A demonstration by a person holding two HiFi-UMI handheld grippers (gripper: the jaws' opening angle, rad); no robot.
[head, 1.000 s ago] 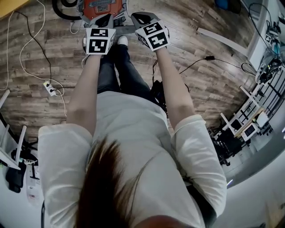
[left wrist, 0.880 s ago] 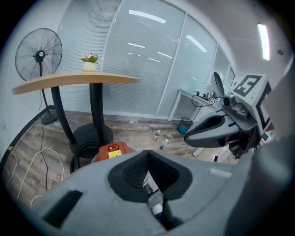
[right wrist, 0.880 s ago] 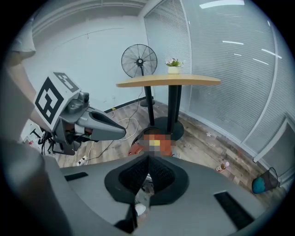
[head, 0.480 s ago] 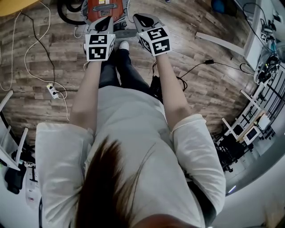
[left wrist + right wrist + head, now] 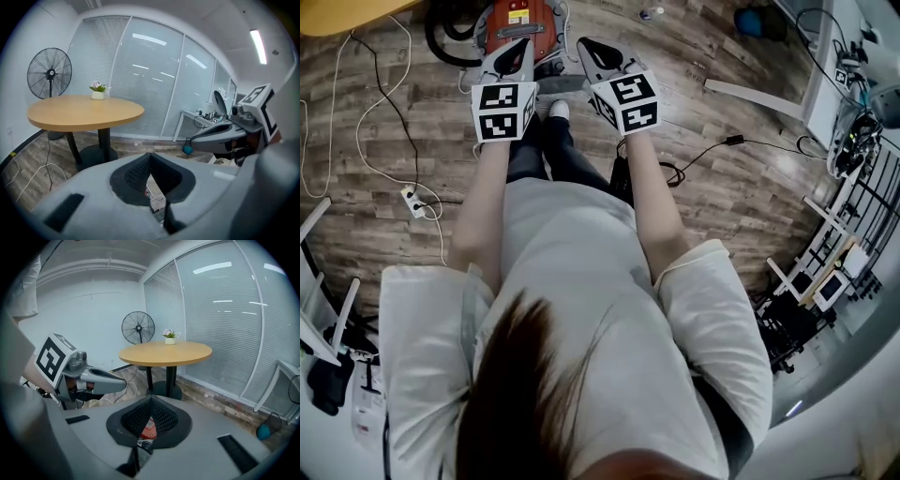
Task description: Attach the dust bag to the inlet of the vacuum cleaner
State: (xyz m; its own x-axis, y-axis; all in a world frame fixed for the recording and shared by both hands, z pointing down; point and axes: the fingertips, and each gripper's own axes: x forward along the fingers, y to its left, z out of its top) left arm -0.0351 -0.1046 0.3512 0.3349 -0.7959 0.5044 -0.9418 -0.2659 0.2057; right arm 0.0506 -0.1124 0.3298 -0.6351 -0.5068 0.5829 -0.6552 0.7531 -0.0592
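Bright, even indoor light throughout, cast from ceiling strips (image 5: 258, 46) overhead (mirrored as pale streaks on the glass wall (image 5: 150, 70)). Only faint, soft shadows under the round table (image 5: 84, 111); a mild sheen on the wooden floor (image 5: 750, 178) in the head view. Strong fisheye bending toward every edge, with window frames bowed and black vignetting in the corners of both gripper views. Slightly soft on the grey bulk of the left gripper (image 5: 150, 164) and right gripper (image 5: 151, 405) close to each lens; sharper farther off.
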